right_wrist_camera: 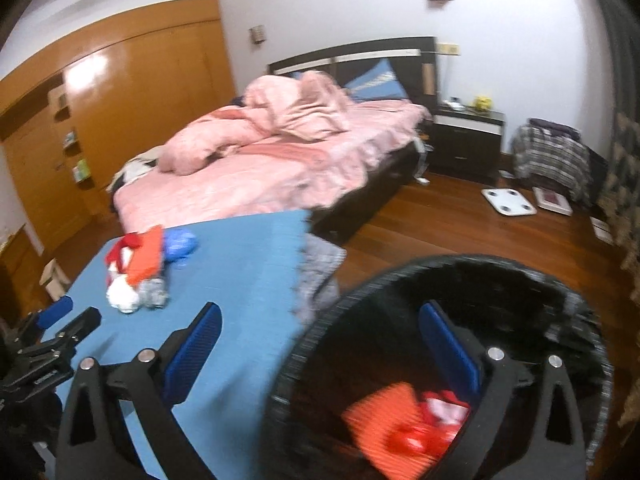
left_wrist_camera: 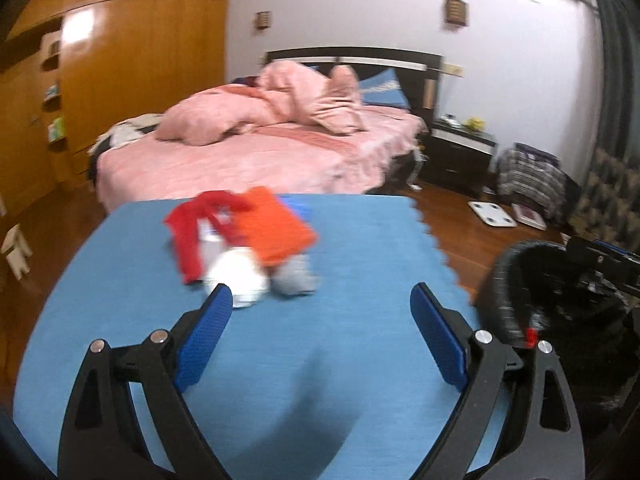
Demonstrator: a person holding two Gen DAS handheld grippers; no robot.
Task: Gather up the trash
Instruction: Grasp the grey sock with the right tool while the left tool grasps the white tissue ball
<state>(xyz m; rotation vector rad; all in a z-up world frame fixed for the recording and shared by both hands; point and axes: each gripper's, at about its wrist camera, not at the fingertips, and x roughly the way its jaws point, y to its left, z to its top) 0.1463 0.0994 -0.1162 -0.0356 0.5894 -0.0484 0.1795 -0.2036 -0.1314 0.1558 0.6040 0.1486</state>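
Note:
A pile of trash lies on the blue table cloth point(left_wrist_camera: 360, 248): a red wrapper point(left_wrist_camera: 192, 232), an orange packet point(left_wrist_camera: 272, 228), a white crumpled wad point(left_wrist_camera: 244, 276) and a grey wad point(left_wrist_camera: 296, 276). My left gripper point(left_wrist_camera: 320, 300) is open and empty, just short of the pile. My right gripper point(right_wrist_camera: 320, 320) is open and empty above the rim of the black trash bin point(right_wrist_camera: 580, 308), which holds an orange packet point(right_wrist_camera: 384, 420) and a red wrapper point(right_wrist_camera: 436, 420). The pile also shows in the right wrist view point(right_wrist_camera: 136, 276), with a blue wad point(right_wrist_camera: 180, 244). The left gripper point(right_wrist_camera: 64, 316) shows there too.
The bin stands at the table's right edge point(left_wrist_camera: 560, 300). A bed with pink covers point(left_wrist_camera: 256, 148) is behind the table. A nightstand point(left_wrist_camera: 460, 148), a white scale point(left_wrist_camera: 492, 212), a bag point(left_wrist_camera: 532, 176) and a wood wardrobe point(left_wrist_camera: 120, 80) stand around.

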